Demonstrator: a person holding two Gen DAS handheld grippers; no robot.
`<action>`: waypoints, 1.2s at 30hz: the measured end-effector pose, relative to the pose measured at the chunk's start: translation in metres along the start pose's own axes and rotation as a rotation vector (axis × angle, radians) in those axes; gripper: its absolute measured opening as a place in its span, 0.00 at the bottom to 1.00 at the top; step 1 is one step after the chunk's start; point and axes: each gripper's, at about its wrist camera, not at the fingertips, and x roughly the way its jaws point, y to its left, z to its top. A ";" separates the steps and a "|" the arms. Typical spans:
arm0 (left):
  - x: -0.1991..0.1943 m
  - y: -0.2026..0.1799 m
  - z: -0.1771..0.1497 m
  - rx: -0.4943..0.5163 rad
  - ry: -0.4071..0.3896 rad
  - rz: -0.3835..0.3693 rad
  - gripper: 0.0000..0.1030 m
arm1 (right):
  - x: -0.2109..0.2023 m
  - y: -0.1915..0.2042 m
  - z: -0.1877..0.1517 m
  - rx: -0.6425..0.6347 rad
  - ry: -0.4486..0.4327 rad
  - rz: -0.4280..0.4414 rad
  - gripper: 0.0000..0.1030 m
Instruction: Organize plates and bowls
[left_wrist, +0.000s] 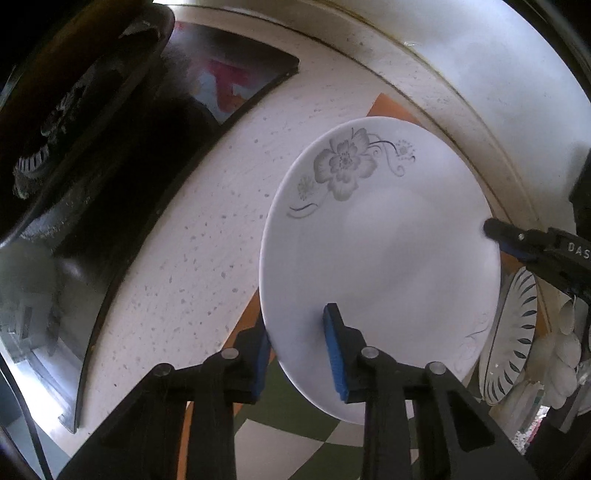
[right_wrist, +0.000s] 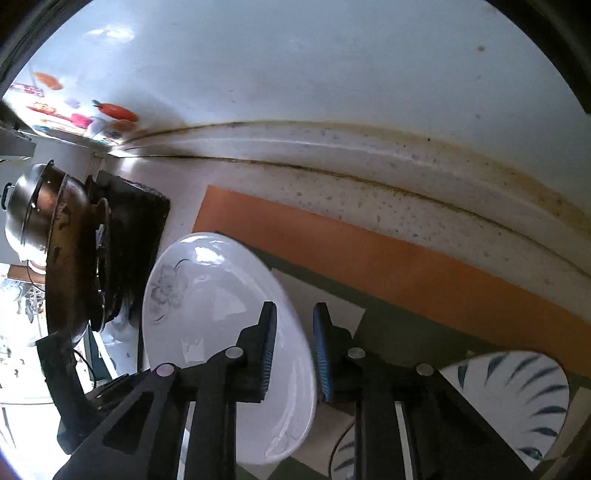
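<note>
White floral plate (left_wrist: 380, 258) hangs tilted, rim pinched by both grippers' fingers (left_wrist: 334, 347).

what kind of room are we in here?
Most likely a home kitchen counter: a speckled countertop against a stained wall, a metal pot on a black stove, and a floral plate over a checked mat.

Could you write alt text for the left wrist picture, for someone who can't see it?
A white flowered plate is held above a speckled counter, its near rim clamped in the left gripper, its far rim in the right gripper. A leaf-patterned dish sits behind.
</note>
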 end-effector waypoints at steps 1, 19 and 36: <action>0.000 0.001 -0.001 0.002 -0.003 -0.002 0.24 | 0.003 0.000 0.000 -0.006 0.007 -0.011 0.13; -0.048 -0.037 -0.035 0.125 -0.064 -0.013 0.24 | -0.054 0.002 -0.058 -0.022 -0.117 0.013 0.09; -0.096 -0.134 -0.150 0.401 -0.010 -0.110 0.24 | -0.191 -0.078 -0.276 0.200 -0.298 0.014 0.08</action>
